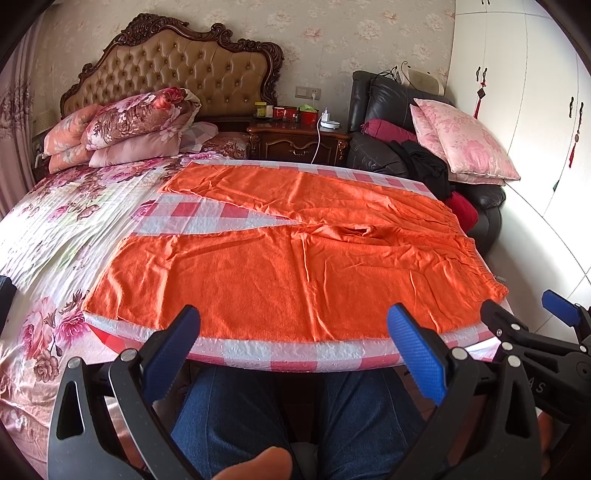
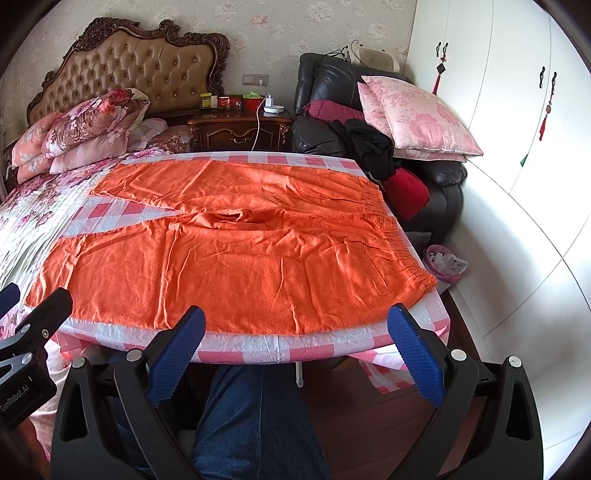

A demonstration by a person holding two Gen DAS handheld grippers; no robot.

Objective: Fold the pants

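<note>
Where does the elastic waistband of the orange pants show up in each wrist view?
Left wrist view: the waistband runs down the right side, at the table's right edge.
Right wrist view: the waistband lies right of centre, ending near the table's near right corner.
Shared landmark: the pink pillow on the black armchair behind it.

Bed [image 1: 55, 229], nightstand [image 1: 295, 142], armchair [image 1: 384, 103]

Floral wallpaper [image 1: 332, 33] backs a tufted headboard [image 1: 177, 70] and carved nightstand [image 1: 295, 142]. A black leather armchair [image 2: 325, 85] stands beside white wardrobes [image 2: 498, 92].
</note>
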